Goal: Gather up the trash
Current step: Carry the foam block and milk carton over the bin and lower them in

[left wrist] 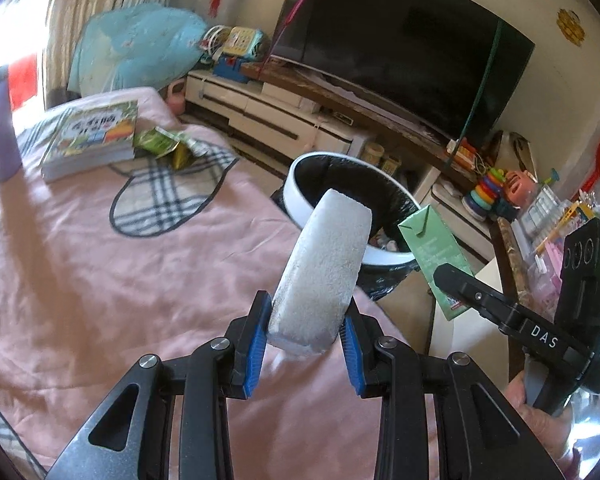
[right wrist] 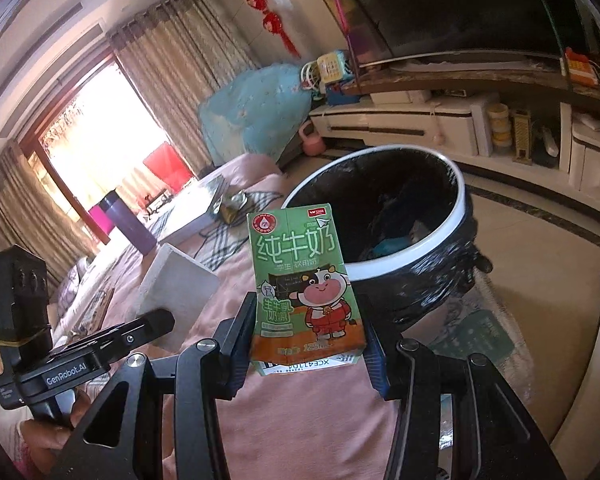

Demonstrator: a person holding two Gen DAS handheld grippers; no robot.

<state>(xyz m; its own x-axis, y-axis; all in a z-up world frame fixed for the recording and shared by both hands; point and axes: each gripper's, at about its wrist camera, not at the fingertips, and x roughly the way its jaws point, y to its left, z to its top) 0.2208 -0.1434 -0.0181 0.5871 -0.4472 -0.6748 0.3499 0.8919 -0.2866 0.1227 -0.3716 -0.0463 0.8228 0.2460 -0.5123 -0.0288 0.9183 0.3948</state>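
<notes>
Left gripper (left wrist: 306, 330): fingers clamped on white foam block (left wrist: 324, 264). Right gripper (right wrist: 306, 350): fingers gripping green milk carton (right wrist: 304, 284). Both near black-lined bin (right wrist: 456, 216), beside pink bed (left wrist: 100, 260).

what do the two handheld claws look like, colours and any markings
Both are matte black metal linkages with silver pivot bolts. The left claw has ribbed blue pads inside its fingers; the right claw shows dark blue ones. Seen from the other side, the right one reads "DAS" in white with a green light, the left "GenRobot.AI". No sleeves show.
</notes>
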